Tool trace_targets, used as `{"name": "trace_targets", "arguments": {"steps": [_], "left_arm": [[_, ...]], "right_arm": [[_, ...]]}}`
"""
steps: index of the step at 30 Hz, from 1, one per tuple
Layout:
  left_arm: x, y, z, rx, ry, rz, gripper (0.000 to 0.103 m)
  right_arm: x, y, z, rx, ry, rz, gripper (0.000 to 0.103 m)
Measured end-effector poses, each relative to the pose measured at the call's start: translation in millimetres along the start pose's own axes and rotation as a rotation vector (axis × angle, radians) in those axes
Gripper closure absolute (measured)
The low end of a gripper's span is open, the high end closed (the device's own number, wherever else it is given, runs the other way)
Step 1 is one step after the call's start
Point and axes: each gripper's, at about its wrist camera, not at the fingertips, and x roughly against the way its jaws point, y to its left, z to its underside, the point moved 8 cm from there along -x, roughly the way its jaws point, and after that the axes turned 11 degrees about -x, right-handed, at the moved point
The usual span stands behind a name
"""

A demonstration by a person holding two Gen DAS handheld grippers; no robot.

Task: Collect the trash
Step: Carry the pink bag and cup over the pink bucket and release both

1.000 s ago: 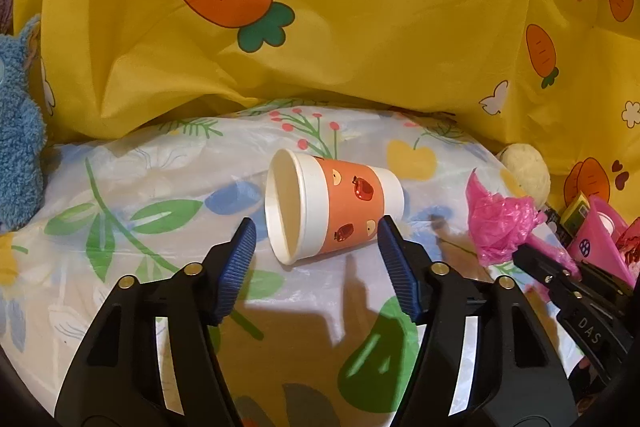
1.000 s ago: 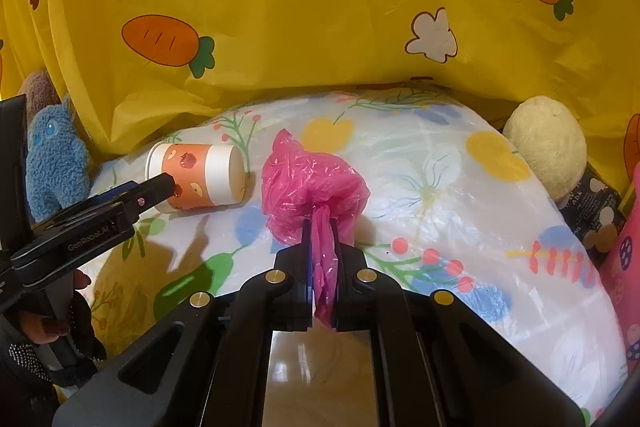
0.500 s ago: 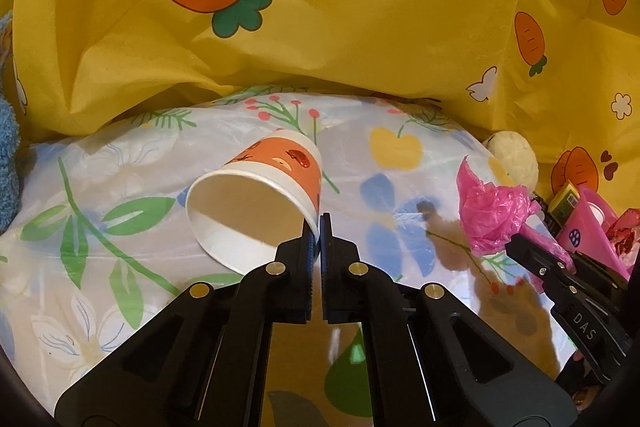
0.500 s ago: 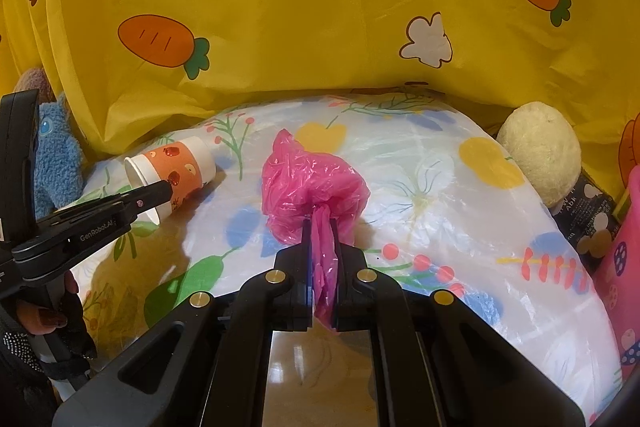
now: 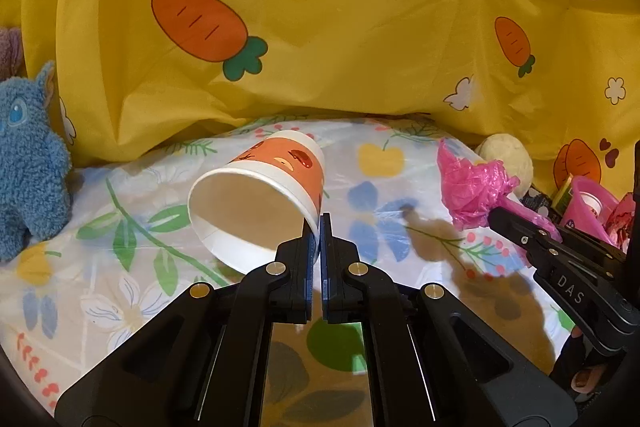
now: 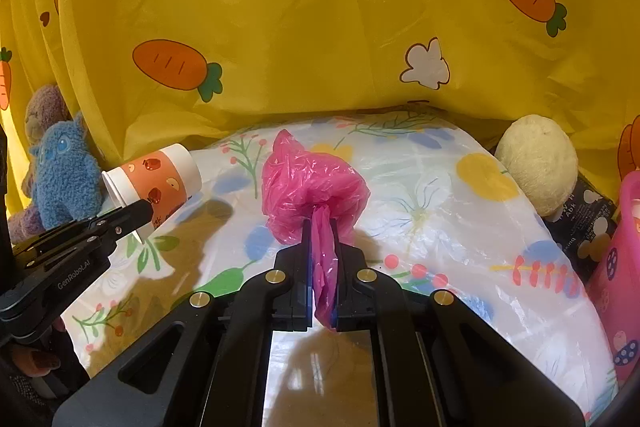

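Mid-collection, with one piece of trash in each tool. Left gripper (image 5: pixel 319 227) closed almost flat on the rim wall of the orange-and-white paper cup with fruit print (image 5: pixel 260 203), one finger inside the mouth and one outside. Cup tilted, mouth toward the camera, seemingly lifted off the floral plastic table cover (image 5: pixel 120 267), though contact at the far end is hard to judge in this view. Right gripper (image 6: pixel 322 247) pinched shut on the gathered neck of the crumpled pink plastic bag (image 6: pixel 312 187), with the bulk of the bag bunched ahead of the fingertips.

Next, probably: open up the bag and drop the cup in. Calls for a firm grip on the thin rim, which crushes easily, and for a wider bag mouth than the present bunched neck offers.
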Motion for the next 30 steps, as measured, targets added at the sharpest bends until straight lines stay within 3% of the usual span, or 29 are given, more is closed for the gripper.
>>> {"name": "trace_targets", "arguments": {"steps": [8,13,17,22,30], "left_arm": [[45.7,-55.0,-14.6,-0.086,-0.06,0.018,0.101],[71.9,-110.1,-22.6,-0.158,-0.109,0.082,0.101],[87.3,-164.5,-31.0,-0.214,-0.145,0.167,0.101],[92.4,-237.5,-38.2,-0.27,-0.17,0.298,0.101],[63.0,-338.6,-42.4,-0.303,-0.134,0.488,0.101]], "right_arm": [[53.4,-11.4,-2.2,0.0,-0.044,-0.031,0.096],[92.9,-39.2,-1.6,-0.011,-0.092,-0.004,0.096],[127.2,-80.8,-5.3,-0.05,-0.14,0.054,0.096],[160.4,-151.1,-10.2,-0.1,-0.18,0.192,0.096],[178.1,-238.6,-4.4,-0.171,-0.146,0.318,0.096]]}}
